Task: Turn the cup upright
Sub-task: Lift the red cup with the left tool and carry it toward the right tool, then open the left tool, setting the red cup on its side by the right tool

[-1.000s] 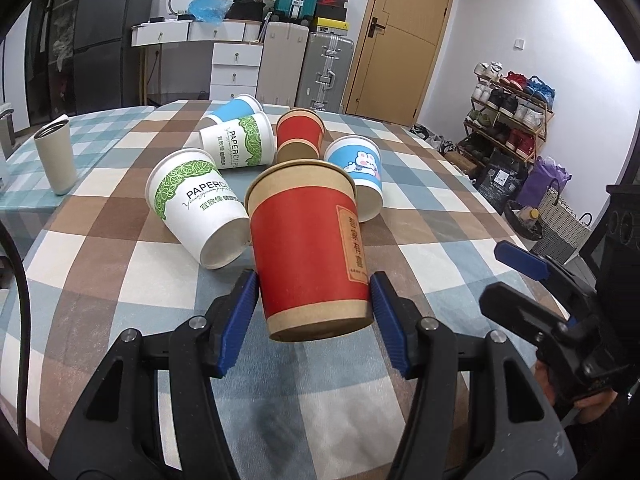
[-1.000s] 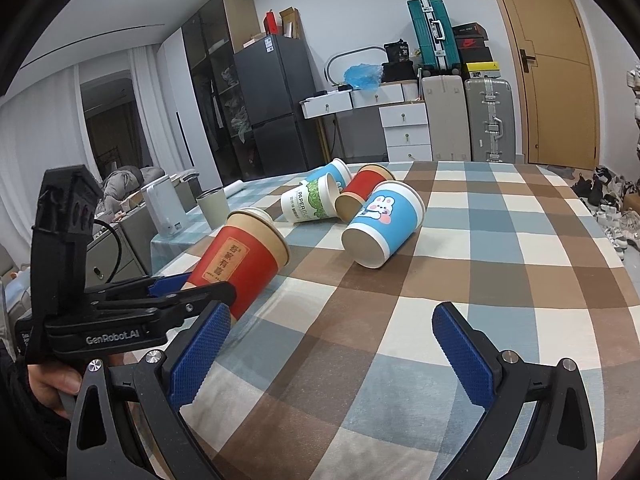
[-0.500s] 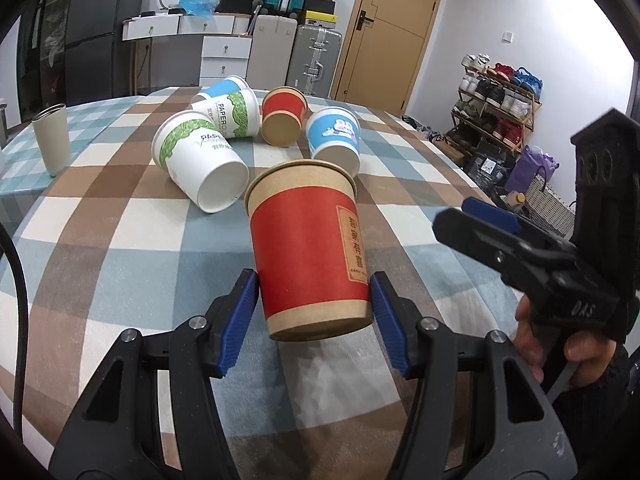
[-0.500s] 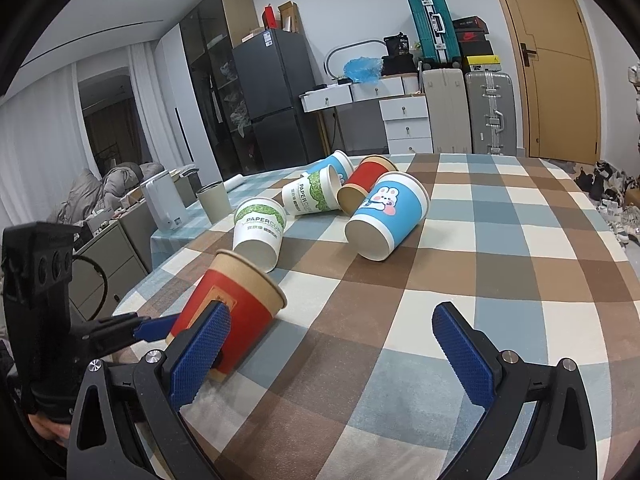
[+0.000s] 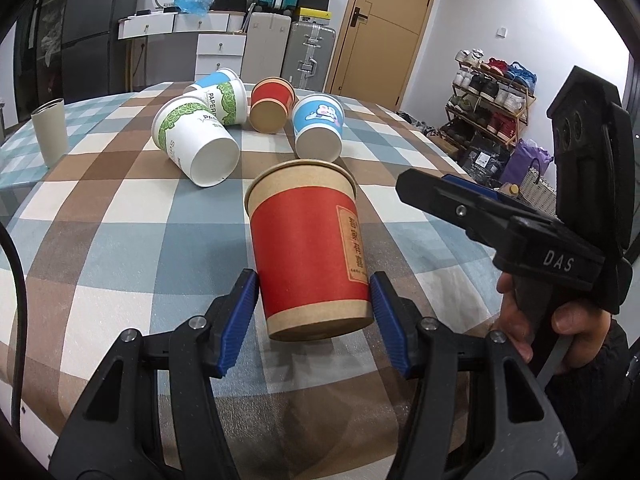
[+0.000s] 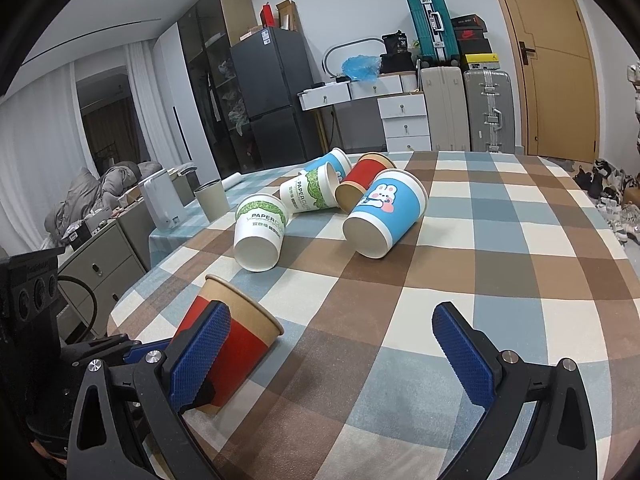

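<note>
My left gripper (image 5: 314, 314) is shut on a red and brown paper cup (image 5: 310, 244) near its base, with the wide rim pointing away from me. In the right wrist view the same cup (image 6: 236, 338) is tilted just above the checked tablecloth (image 6: 480, 240) near the front left edge. My right gripper (image 6: 340, 358) is open and empty, just right of that cup; it also shows in the left wrist view (image 5: 472, 208).
Several cups lie on their sides further back: a white and green one (image 5: 196, 146), a second white and green one (image 5: 224, 102), a red one (image 5: 272, 104), a blue rabbit one (image 5: 320, 126). A grey tumbler (image 5: 50, 132) stands upright at the left.
My left gripper has carried the red cup back toward the near table edge, away from the lying cups. The right gripper now sits close beside it.
</note>
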The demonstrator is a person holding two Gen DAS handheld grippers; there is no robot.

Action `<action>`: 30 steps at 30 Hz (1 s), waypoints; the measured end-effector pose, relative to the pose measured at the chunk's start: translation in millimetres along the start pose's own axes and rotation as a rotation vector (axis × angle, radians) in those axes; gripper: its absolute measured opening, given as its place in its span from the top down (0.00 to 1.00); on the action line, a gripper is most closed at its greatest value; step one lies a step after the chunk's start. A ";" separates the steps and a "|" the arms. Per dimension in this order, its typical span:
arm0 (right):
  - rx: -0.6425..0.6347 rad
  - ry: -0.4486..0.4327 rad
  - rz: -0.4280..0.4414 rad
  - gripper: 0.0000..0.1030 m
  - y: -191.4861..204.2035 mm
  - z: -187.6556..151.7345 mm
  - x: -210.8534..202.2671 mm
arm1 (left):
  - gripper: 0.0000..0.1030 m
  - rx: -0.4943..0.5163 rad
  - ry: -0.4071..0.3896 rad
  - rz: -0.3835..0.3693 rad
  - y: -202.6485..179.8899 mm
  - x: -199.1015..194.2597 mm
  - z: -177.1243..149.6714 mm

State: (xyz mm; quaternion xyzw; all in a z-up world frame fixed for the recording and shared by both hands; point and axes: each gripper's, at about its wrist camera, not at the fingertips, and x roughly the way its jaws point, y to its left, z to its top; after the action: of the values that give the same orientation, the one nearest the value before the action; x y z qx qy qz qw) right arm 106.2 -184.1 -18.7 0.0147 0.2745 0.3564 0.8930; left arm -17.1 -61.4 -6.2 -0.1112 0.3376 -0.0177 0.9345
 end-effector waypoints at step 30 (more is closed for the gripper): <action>0.057 0.041 0.036 0.00 -1.4 -2.0 -2.5 | 0.01 0.029 -0.135 0.038 40.7 -22.8 26.2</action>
State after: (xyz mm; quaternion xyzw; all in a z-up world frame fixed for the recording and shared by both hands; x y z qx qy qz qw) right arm 104.6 -187.1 -19.5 0.0378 0.3023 0.3649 0.8798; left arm -19.7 -14.2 18.8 -0.0923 0.2754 0.0026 0.9569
